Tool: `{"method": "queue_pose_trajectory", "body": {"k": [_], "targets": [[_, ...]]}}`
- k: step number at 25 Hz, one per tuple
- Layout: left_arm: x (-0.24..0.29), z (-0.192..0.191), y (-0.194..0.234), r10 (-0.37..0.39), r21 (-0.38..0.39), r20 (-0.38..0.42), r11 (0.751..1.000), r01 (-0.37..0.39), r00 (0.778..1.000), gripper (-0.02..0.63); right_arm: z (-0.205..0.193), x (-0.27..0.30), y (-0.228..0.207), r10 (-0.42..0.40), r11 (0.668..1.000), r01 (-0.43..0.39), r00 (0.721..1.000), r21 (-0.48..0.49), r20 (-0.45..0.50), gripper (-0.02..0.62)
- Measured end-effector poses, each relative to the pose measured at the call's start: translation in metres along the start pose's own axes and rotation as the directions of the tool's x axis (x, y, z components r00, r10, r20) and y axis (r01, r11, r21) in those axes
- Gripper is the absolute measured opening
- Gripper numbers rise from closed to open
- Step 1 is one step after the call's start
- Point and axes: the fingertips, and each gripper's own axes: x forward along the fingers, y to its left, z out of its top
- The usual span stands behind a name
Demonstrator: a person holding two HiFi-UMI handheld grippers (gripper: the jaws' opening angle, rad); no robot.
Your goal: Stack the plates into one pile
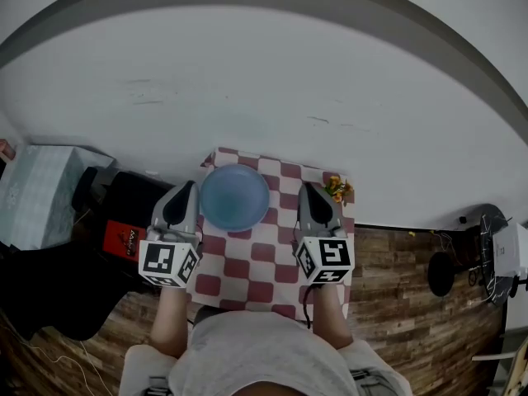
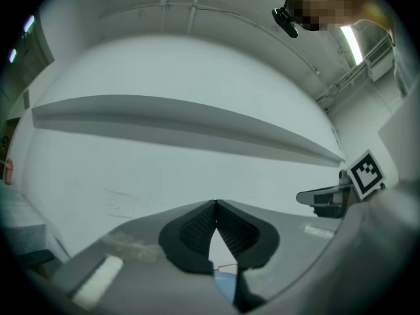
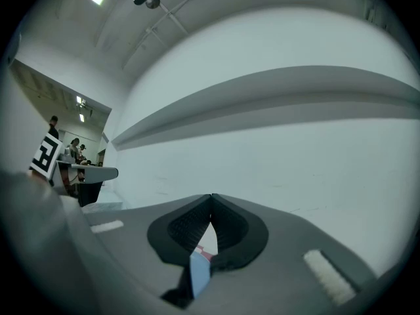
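One blue plate [image 1: 235, 196] (maybe stack, cannot tell) at far centre of checkered cloth [image 1: 247, 271]. Left gripper [image 1: 183, 192] and right gripper [image 1: 312, 196] flank it, jaws pressed together, empty. Risk: inward swing knocks plate off far edge.

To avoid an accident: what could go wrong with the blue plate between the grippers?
The left gripper and right gripper, both shut, flank the plate closely; a sideways move might knock it. The plate lies by the far edge of the table; a push could slide it off. The yellow thing by the right gripper might get bumped.
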Motion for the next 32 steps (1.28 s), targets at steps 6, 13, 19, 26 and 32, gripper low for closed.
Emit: {"method": "queue_pose_trajectory", "body": {"k": [6, 13, 19, 26, 32], "targets": [[-0.011, 0.019, -0.008, 0.018, 0.016, 0.05, 1.0, -0.019, 0.999, 0.005, 0.017, -0.013, -0.003, 0.009, 1.0, -0.009, 0.999, -0.015, 0.047, 0.0], [-0.024, 0.03, -0.015, 0.04, 0.019, 0.087, 0.999, -0.042, 0.995, 0.005, 0.024, -0.027, -0.002, 0.028, 0.999, -0.027, 0.997, -0.02, 0.078, 0.0], [-0.033, 0.037, -0.022, 0.05, 0.024, 0.111, 0.998, -0.053, 0.993, 0.005, 0.028, -0.034, 0.0, 0.04, 0.999, -0.037, 0.995, -0.029, 0.089, 0.0], [-0.037, 0.04, -0.029, 0.051, -0.004, 0.118, 0.999, -0.05, 0.992, 0.005, 0.026, -0.039, 0.002, 0.06, 0.998, -0.058, 0.994, -0.025, 0.09, 0.0], [-0.036, 0.038, -0.034, 0.046, -0.004, 0.102, 0.999, -0.046, 0.994, 0.005, 0.024, -0.04, 0.002, 0.075, 0.997, -0.074, 0.993, -0.017, 0.087, 0.0]]}}
